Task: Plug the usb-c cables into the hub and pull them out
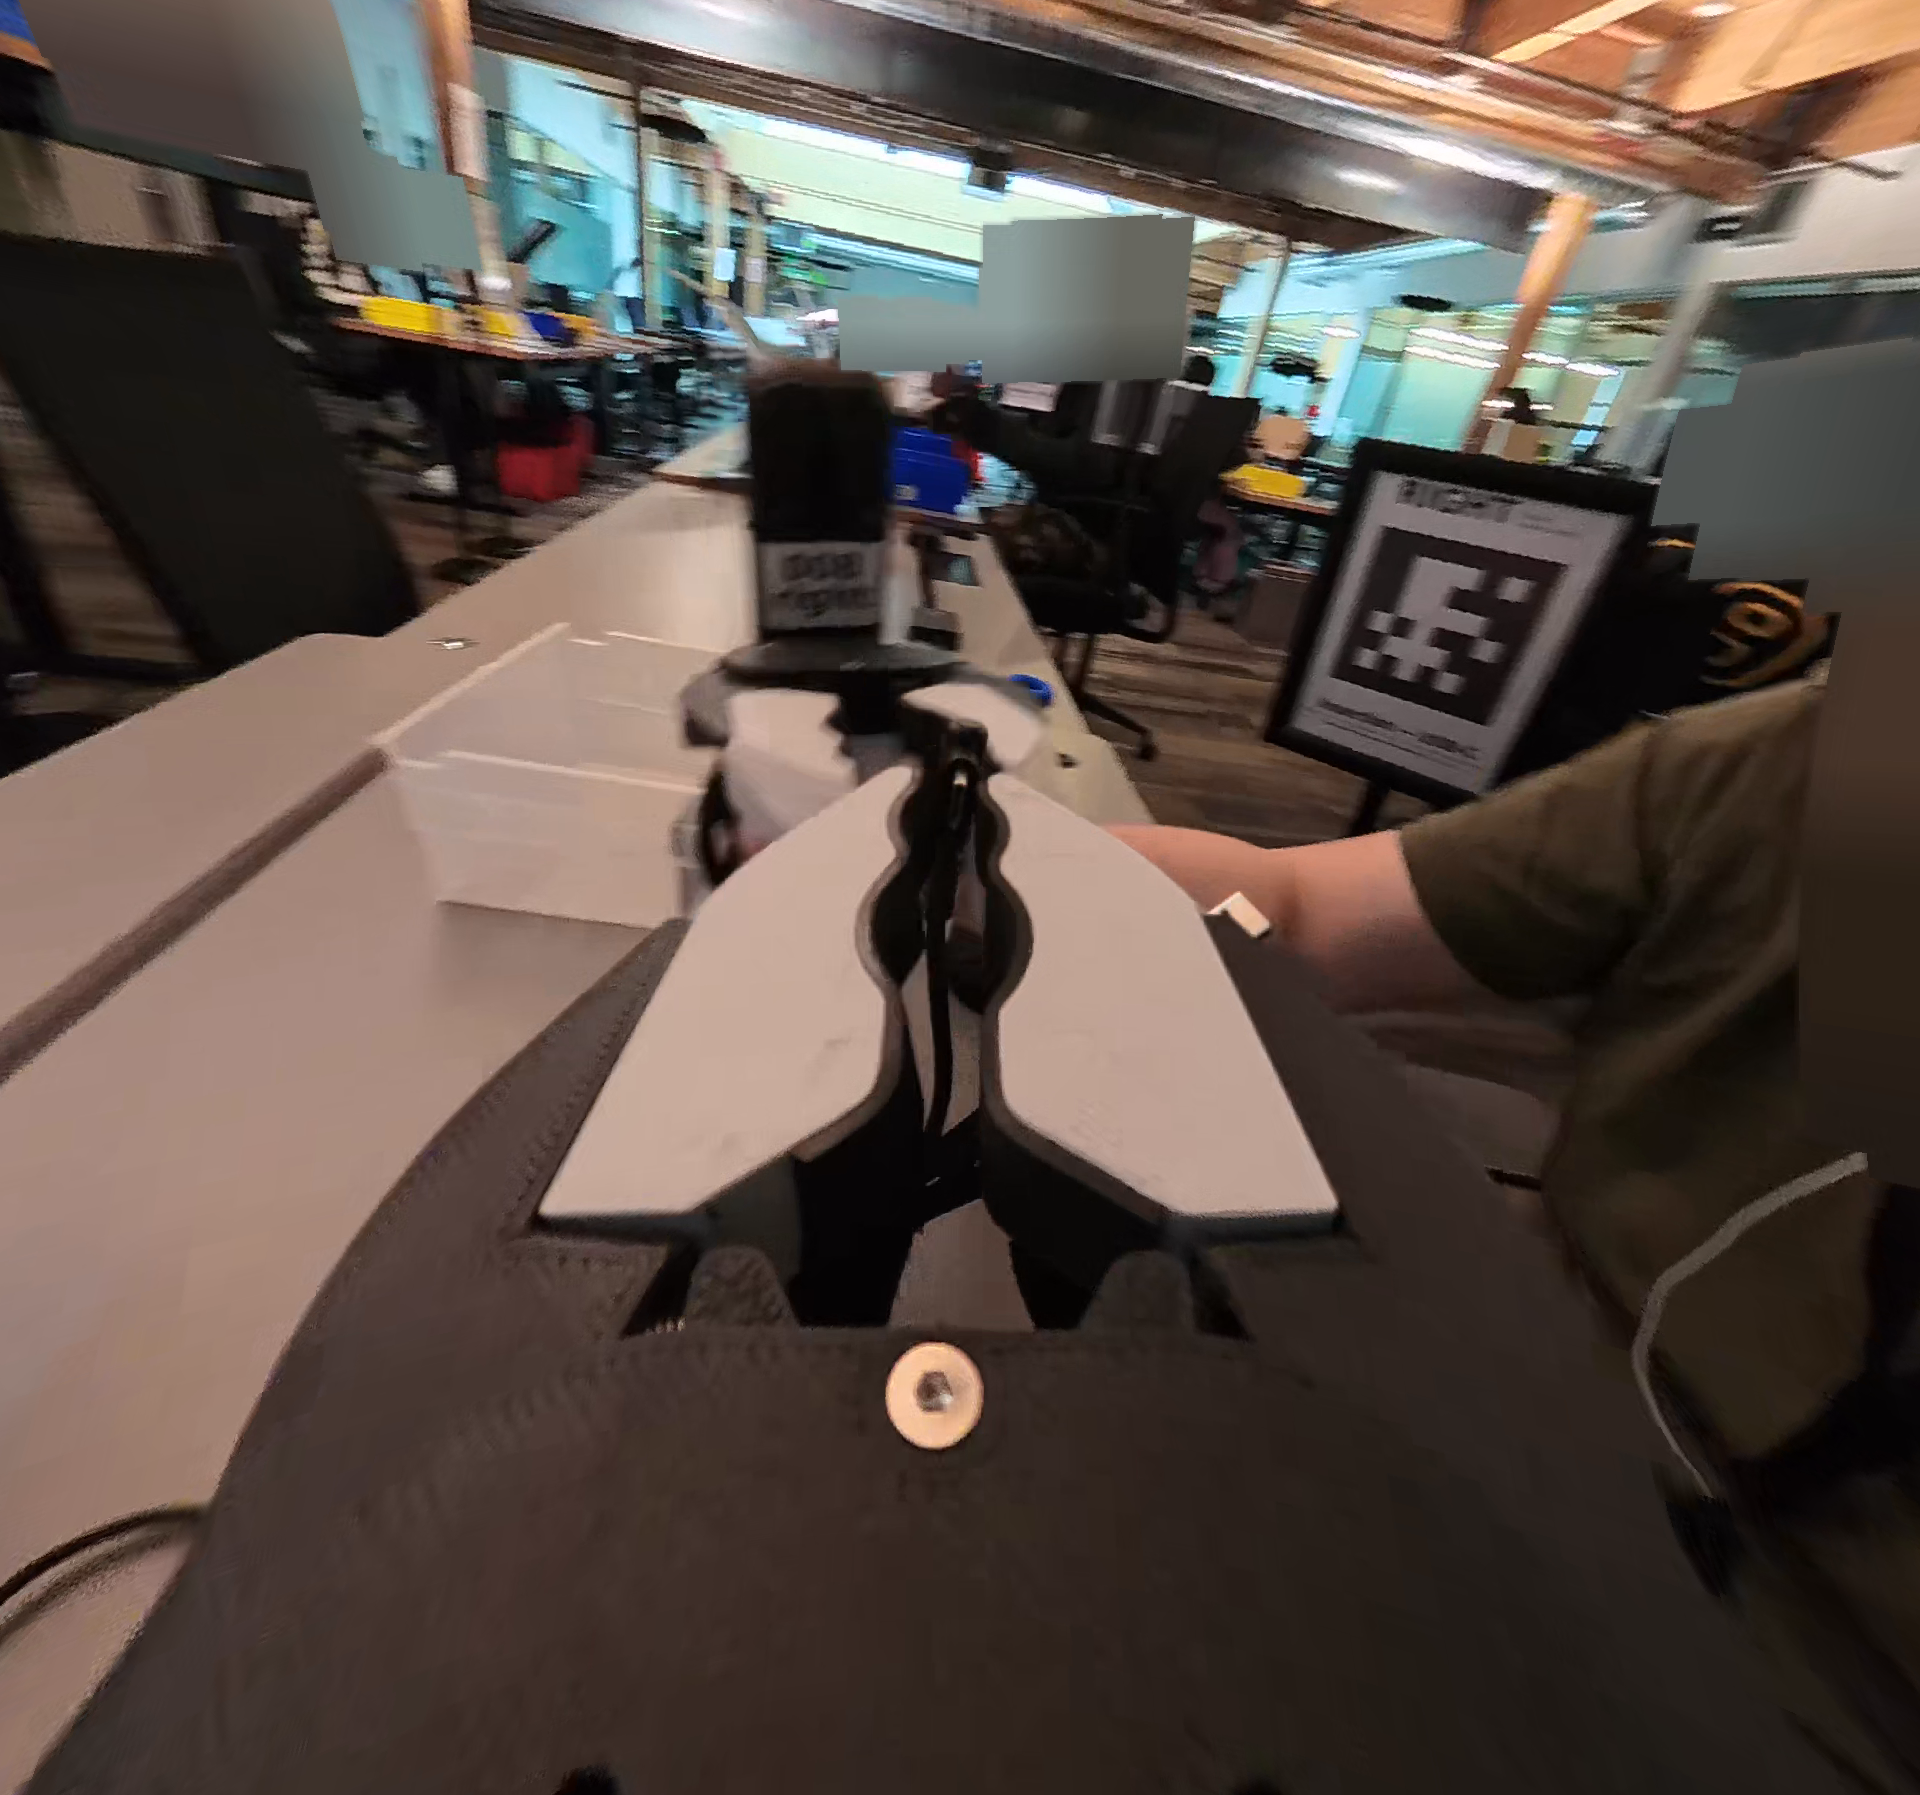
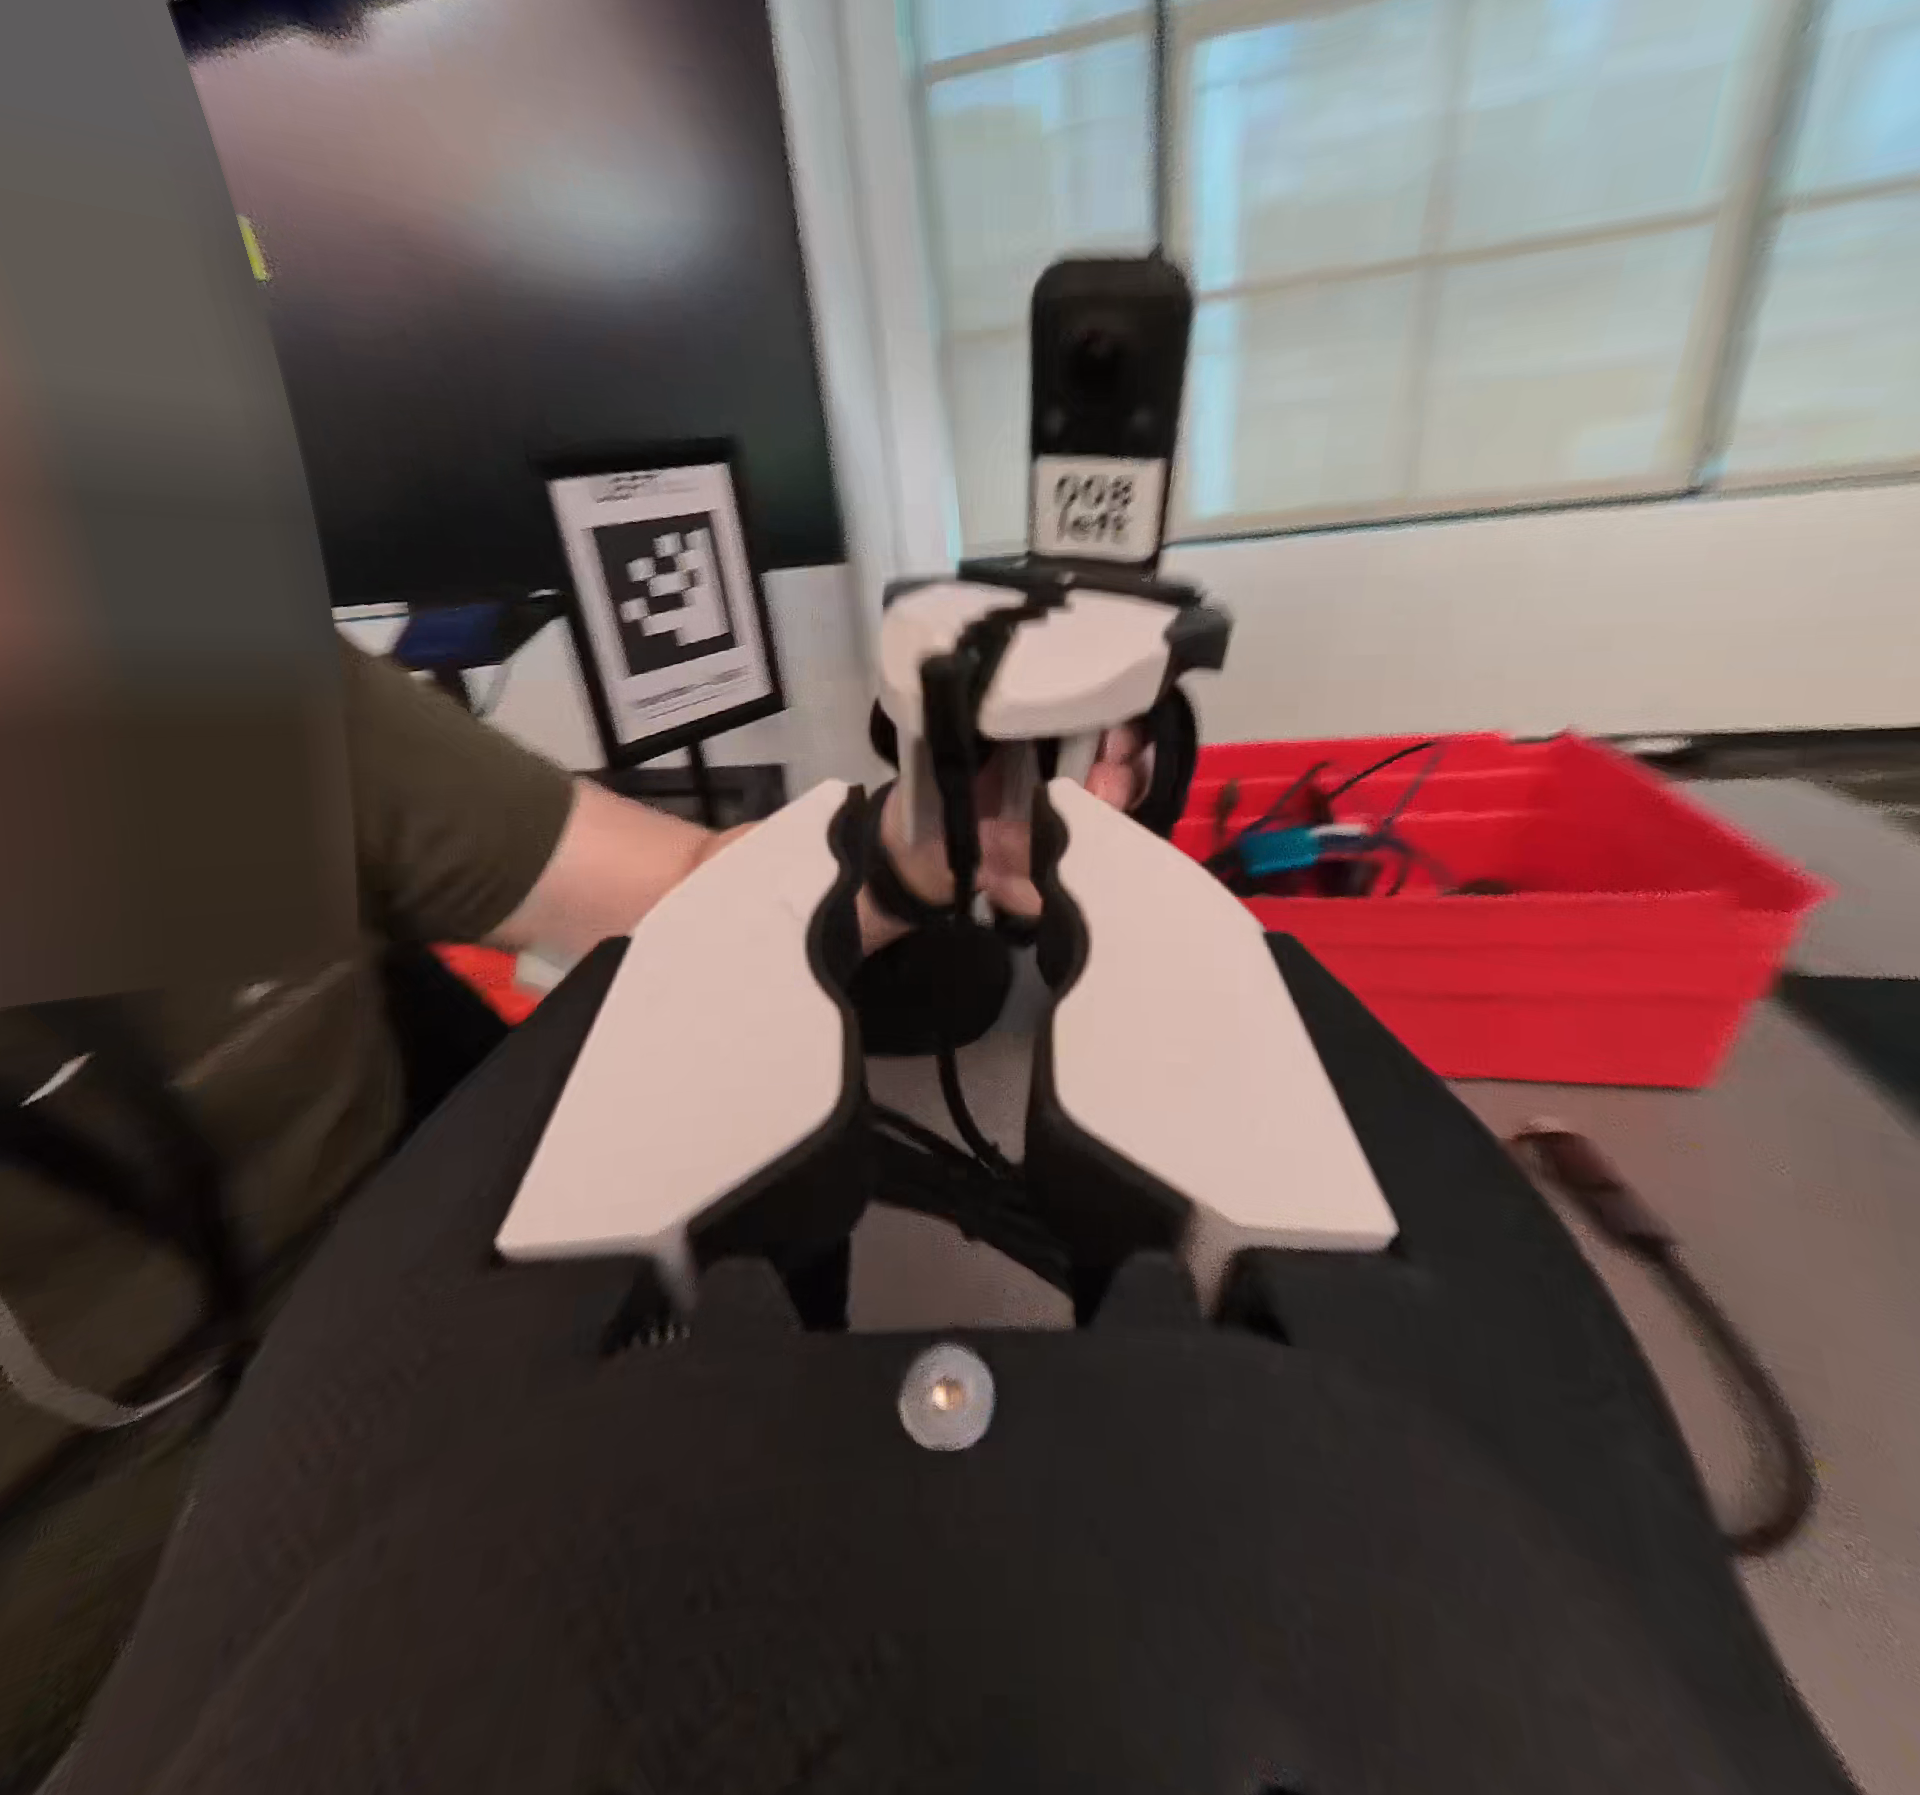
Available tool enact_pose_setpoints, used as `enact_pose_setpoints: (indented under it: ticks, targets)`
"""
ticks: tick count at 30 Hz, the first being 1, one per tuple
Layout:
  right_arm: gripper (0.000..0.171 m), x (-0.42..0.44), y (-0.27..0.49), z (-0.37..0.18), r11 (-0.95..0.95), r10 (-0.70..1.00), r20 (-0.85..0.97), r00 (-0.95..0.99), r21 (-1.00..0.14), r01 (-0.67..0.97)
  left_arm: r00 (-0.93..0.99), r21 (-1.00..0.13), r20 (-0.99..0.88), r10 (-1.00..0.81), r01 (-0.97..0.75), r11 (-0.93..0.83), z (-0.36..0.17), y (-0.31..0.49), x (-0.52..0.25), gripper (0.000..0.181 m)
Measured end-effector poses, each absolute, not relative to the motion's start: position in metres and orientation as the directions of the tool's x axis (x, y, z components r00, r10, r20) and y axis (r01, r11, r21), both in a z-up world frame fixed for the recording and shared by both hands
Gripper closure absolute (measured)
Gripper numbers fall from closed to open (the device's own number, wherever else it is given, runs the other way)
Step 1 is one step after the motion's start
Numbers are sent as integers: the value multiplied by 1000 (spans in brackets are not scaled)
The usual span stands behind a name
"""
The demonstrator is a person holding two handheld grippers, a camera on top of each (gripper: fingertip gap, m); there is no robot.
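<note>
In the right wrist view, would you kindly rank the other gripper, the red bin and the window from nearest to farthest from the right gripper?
From the right gripper:
1. Other gripper, straight ahead, almost at its fingertips.
2. Red bin, right, on the table.
3. Window, behind everything.

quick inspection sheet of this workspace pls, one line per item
surface: grey table
job's things: black cable; hub nothing seen
clutter: clear box; red bin holding wires
grippers: left gripper shut on black cable; right gripper open, facing it
cables: loose cable lying on table
surroundings: marker sign on a stand, windows, blurred office behind
</note>
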State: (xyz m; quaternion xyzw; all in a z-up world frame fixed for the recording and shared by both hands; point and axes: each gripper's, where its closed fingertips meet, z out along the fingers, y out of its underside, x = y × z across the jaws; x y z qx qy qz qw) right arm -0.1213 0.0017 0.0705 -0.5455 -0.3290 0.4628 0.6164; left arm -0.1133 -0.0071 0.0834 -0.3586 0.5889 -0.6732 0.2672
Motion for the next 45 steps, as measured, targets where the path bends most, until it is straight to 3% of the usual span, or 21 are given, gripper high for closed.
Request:
enact_pose_setpoints:
  ticks: [1,4,7,13,19,27,31,45]
  targets:
    - [142,-119,5,76,10,910,-79,406,-977,-213,-561,-984,173,-810,-63,-167,83,-1,-110,176]
    - [147,-118,16,76,39,850,-43,525,-989,-146,-515,-976,210,-831,-65,-206,83,7,-105,176]
    - [163,-119,21,72,8,830,-56,554,-994,-112,-531,-969,240,-813,-77,-235,82,7,-105,176]
    - [163,-115,21,69,-30,835,-83,544,-994,-106,-549,-952,284,-786,-64,-299,94,13,-112,170]
    - [163,-117,20,67,-39,842,-87,532,-994,-100,-549,-969,242,-800,-99,-225,87,13,-115,167]
    - [163,-119,22,63,-44,843,-84,531,-995,-88,-540,-977,213,-814,-127,-172,75,11,-110,177]
    - [154,-113,20,78,-17,841,-109,530,-984,-176,-514,-979,204,-833,-110,-172,78,15,-110,177]
    - [161,-111,26,77,-40,818,-149,556,-978,-202,-495,-977,214,-842,-103,-187,79,18,-107,177]
